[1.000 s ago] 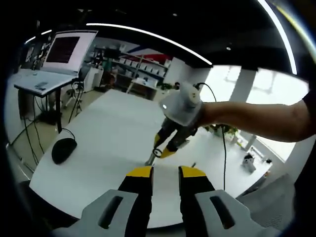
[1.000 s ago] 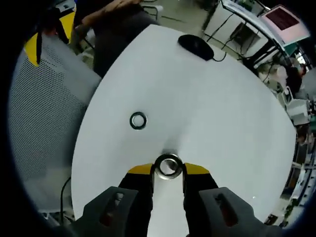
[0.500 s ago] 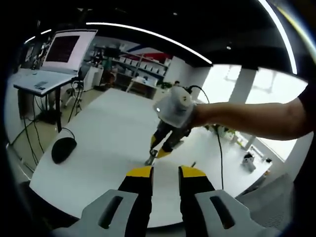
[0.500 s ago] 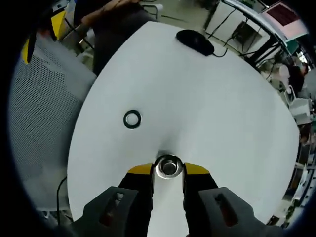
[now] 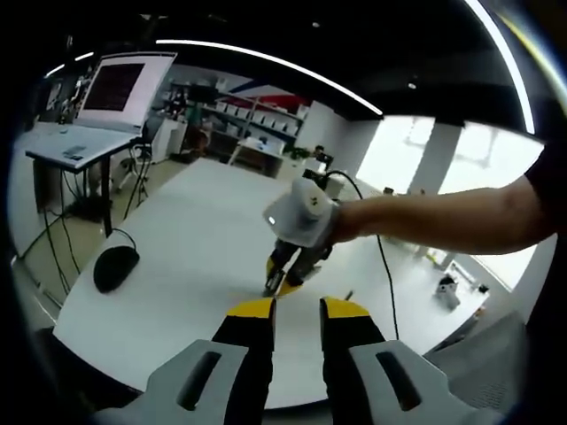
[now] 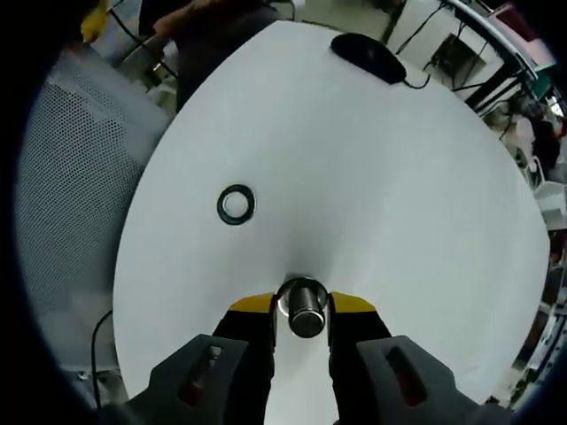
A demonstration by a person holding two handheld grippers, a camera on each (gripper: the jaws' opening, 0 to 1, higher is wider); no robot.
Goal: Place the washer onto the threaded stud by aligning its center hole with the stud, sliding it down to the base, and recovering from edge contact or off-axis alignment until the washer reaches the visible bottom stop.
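Observation:
On the white table (image 6: pixel 381 177) a dark metal washer (image 6: pixel 236 204) lies flat, up and to the left of my right gripper (image 6: pixel 304 305). That gripper is shut on a short metal threaded stud (image 6: pixel 306 310), which I see nearly end-on between the yellow jaw tips. From the left gripper view, a person's hand holds the right gripper (image 5: pixel 282 283) with its tips down at the table top. My left gripper (image 5: pixel 299 308) hovers near the table's front edge, jaws a little apart with nothing between them.
A black mouse (image 5: pixel 115 267) with its cable lies at the table's left side; it also sits at the far edge (image 6: pixel 368 55). A grey mesh chair back (image 6: pixel 66 177) stands beside the table. A desk with a monitor (image 5: pixel 115 88) is behind.
The right gripper has dropped lower and nearer to the table. In its view, more of the stud's side shows than before. The left gripper has stayed put.

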